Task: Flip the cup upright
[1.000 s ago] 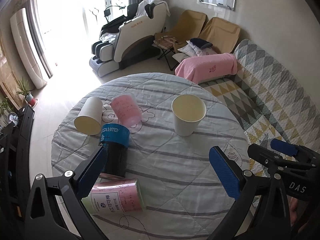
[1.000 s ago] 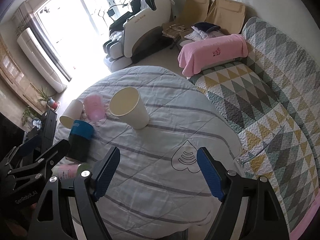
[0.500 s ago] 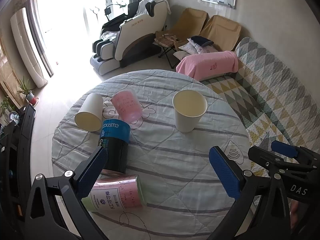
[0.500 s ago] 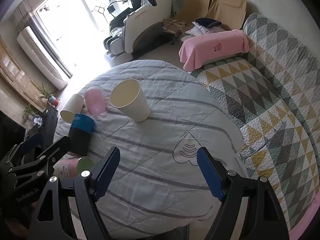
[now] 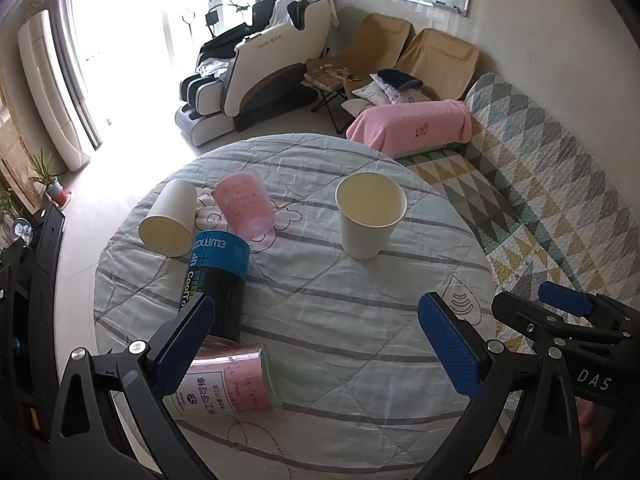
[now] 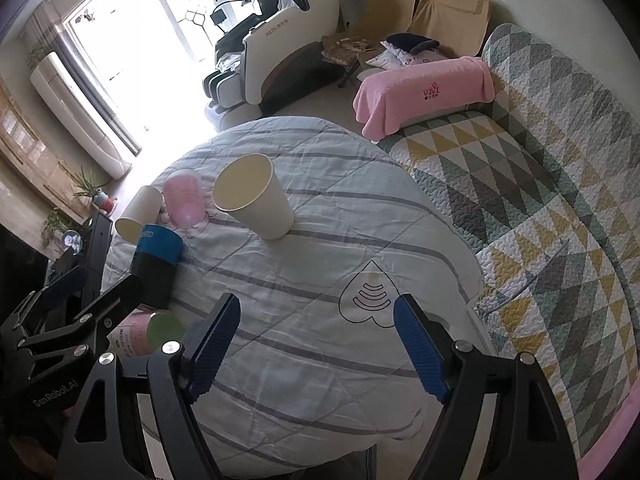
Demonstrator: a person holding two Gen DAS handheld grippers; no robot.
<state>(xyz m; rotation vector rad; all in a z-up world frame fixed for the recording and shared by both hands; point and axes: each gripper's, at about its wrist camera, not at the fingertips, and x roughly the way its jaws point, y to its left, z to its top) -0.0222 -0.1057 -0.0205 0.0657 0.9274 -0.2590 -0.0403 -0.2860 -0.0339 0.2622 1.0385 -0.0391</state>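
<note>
While hovering over round table: both grippers spread wide, nothing held.
Left gripper pulled slightly back versus a second ago; pink cup on its side just beside left finger, black-and-blue cup ahead of it. White paper cup upright, well ahead between fingers, unmoved. Right gripper over bare cloth, heart print ahead.
</note>
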